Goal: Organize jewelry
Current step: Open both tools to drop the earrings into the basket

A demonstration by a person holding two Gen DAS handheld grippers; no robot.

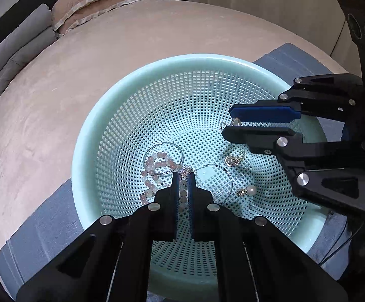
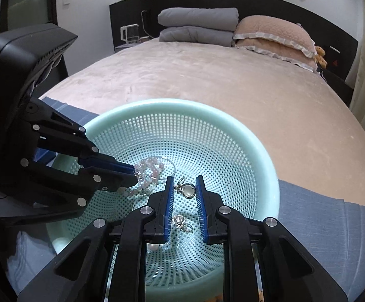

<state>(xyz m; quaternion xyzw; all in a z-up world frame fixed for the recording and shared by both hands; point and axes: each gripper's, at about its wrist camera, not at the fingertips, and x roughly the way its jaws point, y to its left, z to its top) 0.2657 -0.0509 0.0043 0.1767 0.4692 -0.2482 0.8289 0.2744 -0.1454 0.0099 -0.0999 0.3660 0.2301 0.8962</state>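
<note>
Jewelry sits loose in mint colander basket [image 1: 86, 136] on the bed [image 1: 56, 80]. Left gripper [image 1: 183, 180] jaws nearly together, pinching pink bead bracelet [image 1: 157, 162], prob. to lift it out of the tangle w/ hoop earrings [image 1: 215, 181]. Right gripper [image 2: 184, 183] jaws spread either side of a round pendant earring [image 2: 187, 190], not yet closed. Pearl earring [image 1: 248, 190] & 2nd pendant [image 1: 231, 160] lie apart; hoops may snag the bracelet.

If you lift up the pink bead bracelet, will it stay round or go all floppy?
Probably floppy: the pink bead bracelet lies in loose, bent loops in the basket, not a firm ring. Its round beads look smooth, so it might slip in the left gripper. It may also drag the thin hoop lying across it.
</note>
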